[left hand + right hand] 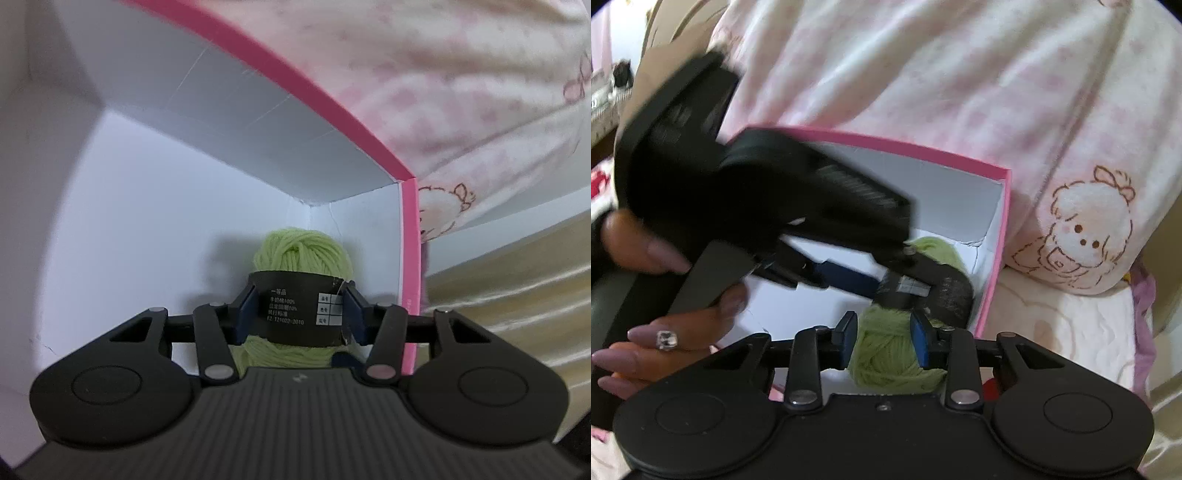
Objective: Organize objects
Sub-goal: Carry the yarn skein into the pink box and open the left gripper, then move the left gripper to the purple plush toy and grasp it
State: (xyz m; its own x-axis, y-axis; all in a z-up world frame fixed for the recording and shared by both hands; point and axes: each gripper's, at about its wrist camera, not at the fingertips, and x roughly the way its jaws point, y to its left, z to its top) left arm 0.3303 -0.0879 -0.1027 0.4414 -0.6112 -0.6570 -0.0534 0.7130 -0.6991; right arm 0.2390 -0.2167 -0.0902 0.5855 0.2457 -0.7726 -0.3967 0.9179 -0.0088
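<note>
Left tongs (901, 280) motion-blurred; yarn ball (301, 251) lower end hidden behind tongs body.

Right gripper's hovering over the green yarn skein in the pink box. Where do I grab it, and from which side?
Judging by its pose, take the green yarn skein by its bare near end, coming from above with the right gripper. The left gripper already clamps the black paper band, and the pink box wall crowds the far end.
</note>
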